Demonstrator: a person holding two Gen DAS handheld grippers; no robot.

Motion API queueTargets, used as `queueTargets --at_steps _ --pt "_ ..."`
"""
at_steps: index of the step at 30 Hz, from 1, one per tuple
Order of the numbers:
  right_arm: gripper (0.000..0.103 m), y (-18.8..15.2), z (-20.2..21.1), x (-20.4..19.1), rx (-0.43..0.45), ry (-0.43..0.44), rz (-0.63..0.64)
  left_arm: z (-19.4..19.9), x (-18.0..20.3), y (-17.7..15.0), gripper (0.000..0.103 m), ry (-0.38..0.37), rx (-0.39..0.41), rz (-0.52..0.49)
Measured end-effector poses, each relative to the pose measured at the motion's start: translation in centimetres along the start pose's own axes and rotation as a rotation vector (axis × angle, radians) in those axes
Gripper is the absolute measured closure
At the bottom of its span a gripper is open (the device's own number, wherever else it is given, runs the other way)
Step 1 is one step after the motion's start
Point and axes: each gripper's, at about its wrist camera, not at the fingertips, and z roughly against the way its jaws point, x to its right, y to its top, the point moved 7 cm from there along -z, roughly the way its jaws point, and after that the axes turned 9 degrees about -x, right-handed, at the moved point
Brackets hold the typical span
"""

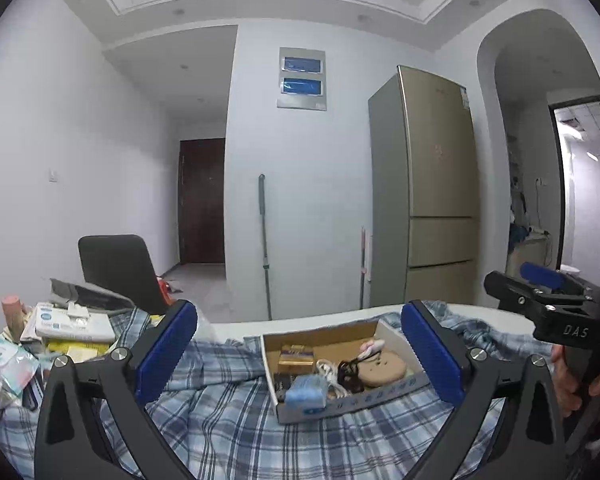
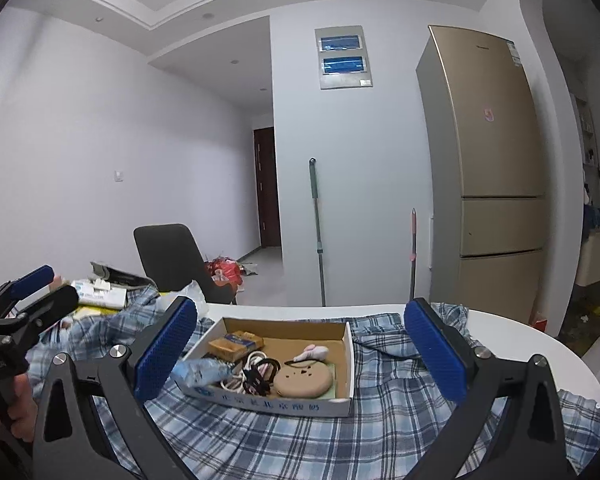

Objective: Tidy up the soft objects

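1. While both claws are hovering above the table, the left gripper (image 1: 300,354) is standing spread wide, gripping nothing.
2. Likewise, the right gripper (image 2: 300,354) is gaping wide and empty.
3. Beneath them, the plaid shirt (image 2: 340,436) is lying rumpled across the white table (image 2: 540,344).
4. On the shirt, the cardboard box (image 2: 350,364) is sitting, holding small items.

dim, cool indoor light; strong fisheye bending with black corners; both views fairly sharp.
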Motion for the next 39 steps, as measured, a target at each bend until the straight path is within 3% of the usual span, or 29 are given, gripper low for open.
queueTargets --at_steps 14,39 --pt "0.0 -4.5 -2.2 0.1 -0.044 -0.02 0.022 -0.9 -0.5 -3.0 0.0 0.04 0.025 -0.004" --pt "0.0 -4.4 -1.4 0.0 -0.016 -0.032 0.03 -1.1 -0.3 -3.4 0.0 0.046 0.016 -0.016"
